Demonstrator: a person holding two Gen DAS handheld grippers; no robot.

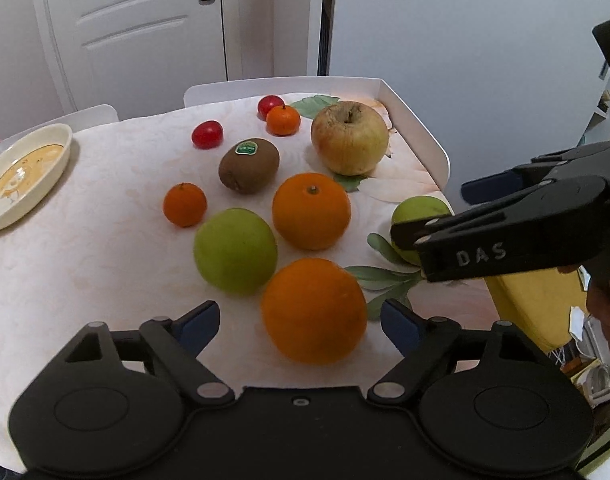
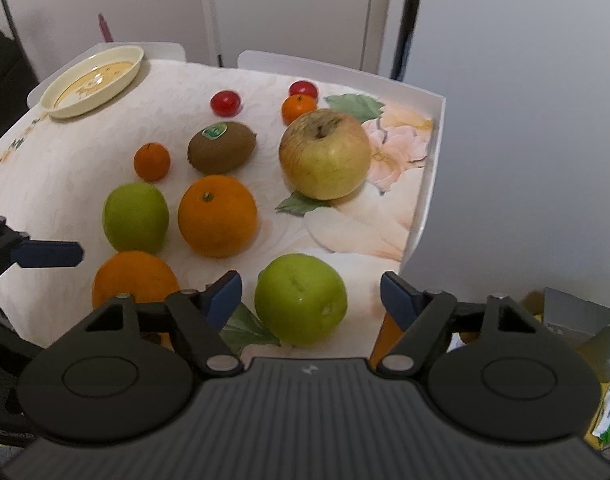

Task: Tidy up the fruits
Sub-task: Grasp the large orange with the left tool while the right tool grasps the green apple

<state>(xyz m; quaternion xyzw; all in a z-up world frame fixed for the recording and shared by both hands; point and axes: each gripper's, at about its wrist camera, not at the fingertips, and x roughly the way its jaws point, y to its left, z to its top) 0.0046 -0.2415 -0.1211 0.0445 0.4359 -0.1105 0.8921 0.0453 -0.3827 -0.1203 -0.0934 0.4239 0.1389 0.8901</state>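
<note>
Left wrist view: left gripper (image 1: pixel 301 320) is hanging with jaws wide apart around a large round orange (image 1: pixel 314 311) near the front edge of the cloth-covered table (image 1: pixel 65 280), pads not touching it, nothing held. Right wrist view: right gripper (image 2: pixel 311 298) is likewise spread wide around a round green apple (image 2: pixel 301 299) at the front right corner, pads clear of the skin, nothing gripped. Remaining fruit is sitting mid-table: second green apple (image 1: pixel 235 250), second orange (image 1: pixel 311 211), brown kiwi with green sticker (image 1: pixel 249 165), big yellowish apple (image 1: pixel 349 138), two small tangerines, two red cherry tomatoes. Cream oval dish (image 1: pixel 45 176), probably the target, is lying empty at the far left corner, well apart from both grippers. Risks, judged: round fruit is likely rolling if one pad lands first; the orange is touching or nearly touching the second green apple, so a finger could be nudging it; the right-corner apple could be pushed off the table edge.
</note>
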